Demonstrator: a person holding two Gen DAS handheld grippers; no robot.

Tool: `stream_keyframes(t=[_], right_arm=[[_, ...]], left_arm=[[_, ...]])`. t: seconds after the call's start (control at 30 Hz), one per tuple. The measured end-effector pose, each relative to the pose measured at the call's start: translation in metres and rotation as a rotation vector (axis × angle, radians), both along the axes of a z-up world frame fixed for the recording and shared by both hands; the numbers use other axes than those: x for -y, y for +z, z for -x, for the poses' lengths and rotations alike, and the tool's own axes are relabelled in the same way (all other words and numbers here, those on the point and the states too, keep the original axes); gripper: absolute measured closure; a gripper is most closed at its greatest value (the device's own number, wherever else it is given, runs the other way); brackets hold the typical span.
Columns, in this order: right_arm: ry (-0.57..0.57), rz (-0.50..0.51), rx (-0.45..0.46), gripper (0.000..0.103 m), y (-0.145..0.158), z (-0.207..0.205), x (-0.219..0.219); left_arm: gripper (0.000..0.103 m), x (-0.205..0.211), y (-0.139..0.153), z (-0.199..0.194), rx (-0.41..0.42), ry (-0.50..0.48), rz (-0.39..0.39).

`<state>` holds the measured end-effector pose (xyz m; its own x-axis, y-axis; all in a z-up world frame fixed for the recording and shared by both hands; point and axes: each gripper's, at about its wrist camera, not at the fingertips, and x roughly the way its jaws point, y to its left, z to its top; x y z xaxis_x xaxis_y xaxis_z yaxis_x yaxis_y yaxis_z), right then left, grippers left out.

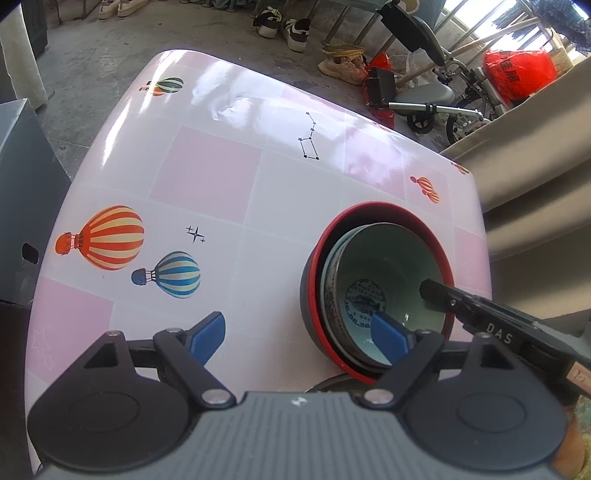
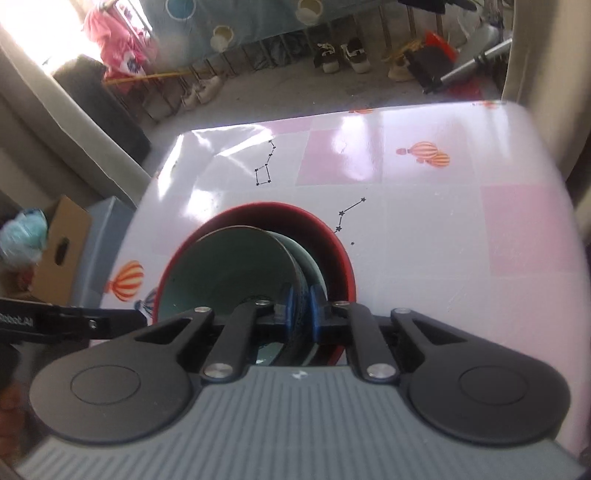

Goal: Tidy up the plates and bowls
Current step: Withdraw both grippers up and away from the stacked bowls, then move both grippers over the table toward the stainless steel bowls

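The green bowl (image 2: pixel 236 269) sits inside the red bowl (image 2: pixel 332 236) on the table (image 2: pixel 443 221). The right gripper (image 2: pixel 300 306) pinches the green bowl's rim. The left gripper (image 1: pixel 295 332) is wide and holds nothing. This stacking looks almost done; letting go is left.

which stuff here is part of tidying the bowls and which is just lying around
Job:
- red bowl
- green bowl nested inside it
- right tongs, shut on the green bowl's rim
- left tongs, open

Lying about:
- shoes
- wheelchair
- cardboard box
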<state>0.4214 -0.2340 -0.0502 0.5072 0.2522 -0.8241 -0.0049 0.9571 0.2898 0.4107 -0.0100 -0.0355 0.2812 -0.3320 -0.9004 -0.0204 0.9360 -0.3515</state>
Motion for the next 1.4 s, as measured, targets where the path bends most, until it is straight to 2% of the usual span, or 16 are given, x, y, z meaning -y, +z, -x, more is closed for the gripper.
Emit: stream_keyframes(t=[0.17,0.23,0.27,0.3,0.4,0.47,0.5,0.63,0.77,0.93,1.1,1.23,1.4], right_arm=[[0.011,0.008,-0.007,0.091,0.004,-0.003,-0.003],[0.006,-0.016,-0.009,0.084,0.007,-0.002,-0.001],[0.003,-0.025,-0.001,0.076,0.010,0.000,0.001],[-0.006,-0.025,0.010,0.072,0.014,0.002,0.002],[-0.012,-0.038,0.035,0.068,0.029,0.014,0.007],[-0.012,-0.045,0.055,0.056,0.040,0.023,0.009],[-0.013,-0.047,0.070,0.054,0.047,0.029,0.010],[-0.028,-0.051,0.127,0.044,0.073,0.060,0.019],[-0.048,-0.066,0.182,0.023,0.094,0.103,0.028],[-0.064,-0.096,0.226,0.022,0.111,0.166,0.035],[-0.067,-0.154,0.255,0.021,0.114,0.232,0.033],[-0.081,-0.230,0.241,0.021,0.102,0.278,0.025],[-0.056,-0.323,0.211,0.021,0.078,0.319,-0.010]], left_arm=[[0.016,-0.004,0.007,0.004,0.031,-0.009,-0.014],[0.016,-0.005,0.011,0.006,0.050,-0.018,-0.026],[0.016,-0.005,0.013,0.008,0.058,-0.023,-0.035],[0.016,-0.006,0.016,0.010,0.067,-0.029,-0.043],[0.015,-0.008,0.025,0.019,0.095,-0.050,-0.063],[0.015,-0.012,0.034,0.028,0.123,-0.060,-0.071],[0.015,-0.014,0.038,0.033,0.137,-0.064,-0.076],[0.013,-0.026,0.060,0.059,0.202,-0.076,-0.095],[0.010,-0.041,0.081,0.097,0.294,-0.096,-0.132],[0.006,-0.070,0.095,0.154,0.366,-0.102,-0.122],[0.005,-0.101,0.089,0.210,0.390,-0.066,-0.107],[0.005,-0.120,0.076,0.256,0.425,-0.032,-0.122],[0.005,-0.145,0.056,0.301,0.445,0.058,-0.114]])
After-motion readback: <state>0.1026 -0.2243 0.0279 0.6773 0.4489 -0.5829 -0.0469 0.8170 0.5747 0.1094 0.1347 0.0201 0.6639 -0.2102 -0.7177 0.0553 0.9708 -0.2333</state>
